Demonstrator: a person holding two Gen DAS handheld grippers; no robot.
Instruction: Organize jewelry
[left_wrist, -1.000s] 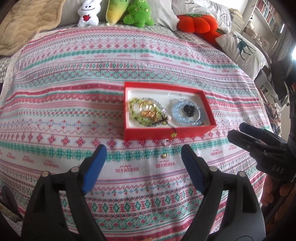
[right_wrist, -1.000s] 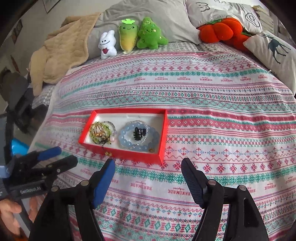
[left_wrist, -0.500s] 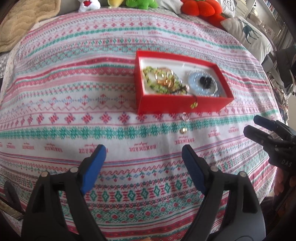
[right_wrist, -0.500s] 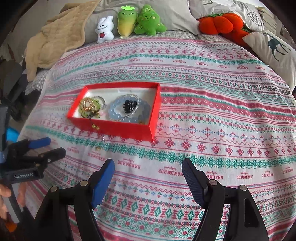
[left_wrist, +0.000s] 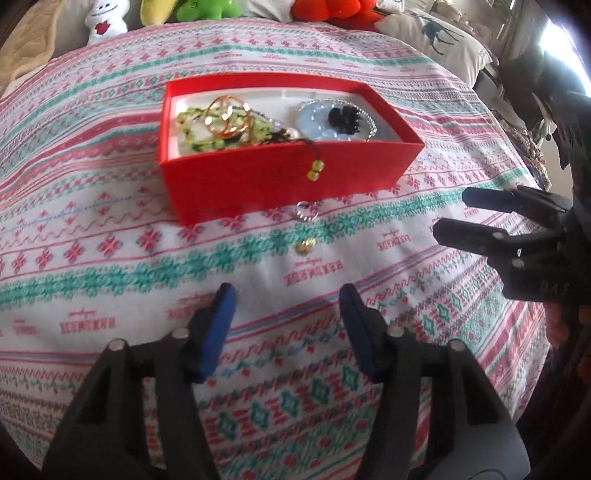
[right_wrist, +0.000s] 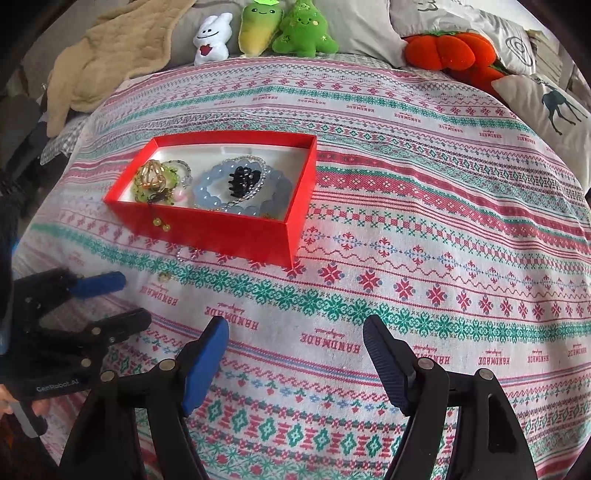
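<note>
Left gripper (left_wrist: 288, 325) half spread, jaws just narrowed, nothing between the blue pads; hovering low over the patterned bedspread (left_wrist: 110, 229). Straight ahead at 12 o'clock from it, near: small gold piece (left_wrist: 305, 246) flat on the cloth, likely an earring or charm, too small to tell. A little further on the same line, silver ring (left_wrist: 306, 212), just beside the near wall of the red box (left_wrist: 280, 177), perhaps touching it. Above the ring, green bead tassel (left_wrist: 316, 170) hanging over that wall, outside the box. Inside the box: green bead bracelet with gold rings at the left, blue bead bracelet (right_wrist: 236, 192) with black hair claw (right_wrist: 242, 180) at the right.

Right gripper (right_wrist: 295, 354) spread wide, empty. From it, both loose pieces at about 10 o'clock, well apart, with the left gripper between. Left hand clearly nearer, so probably the one to pick. Both pieces flat and tiny, with no long axis to align to; risk of pinching the cloth as well.
</note>
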